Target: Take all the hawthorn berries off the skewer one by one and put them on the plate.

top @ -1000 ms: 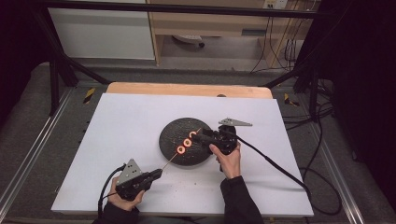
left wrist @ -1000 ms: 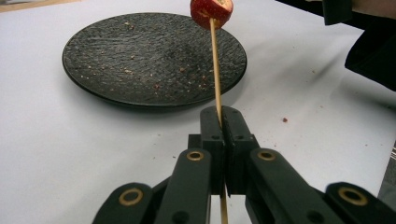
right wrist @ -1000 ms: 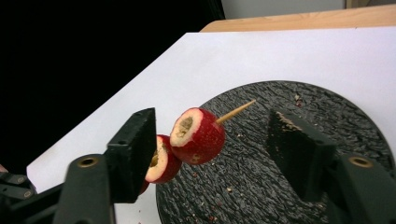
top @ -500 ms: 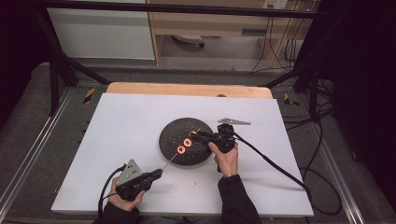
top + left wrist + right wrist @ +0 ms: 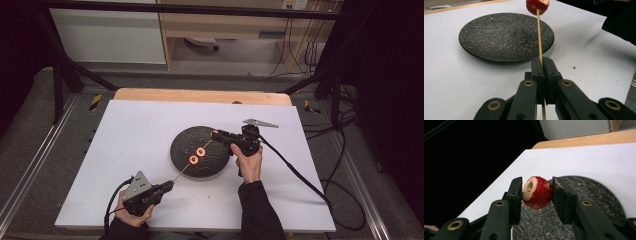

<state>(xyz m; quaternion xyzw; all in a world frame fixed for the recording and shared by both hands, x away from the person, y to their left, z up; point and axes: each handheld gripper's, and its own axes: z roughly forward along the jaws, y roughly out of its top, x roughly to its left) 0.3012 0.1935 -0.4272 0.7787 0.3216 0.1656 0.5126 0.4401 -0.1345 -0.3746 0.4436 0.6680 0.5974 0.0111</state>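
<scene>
Left claw (image 5: 543,75) pinching skewer (image 5: 539,35), right claw (image 5: 536,195) level, clamping red fruit (image 5: 537,192)

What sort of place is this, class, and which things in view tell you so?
Probably a lab recording bench, not a kitchen: a white table inside a black metal frame, with cables trailing over the grey floor behind.

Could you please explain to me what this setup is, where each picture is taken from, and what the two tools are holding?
A person at a white table holds a hand-operated two-jaw tool in each hand. The high view looks down from above; the other two come from cameras riding on each tool. A dark round plate lies on the table. The left gripper is clamped on a thin wooden skewer with cored red fruit pieces threaded on it. The right gripper, whose jaws have just closed, pinches another red fruit piece above the plate.
</scene>
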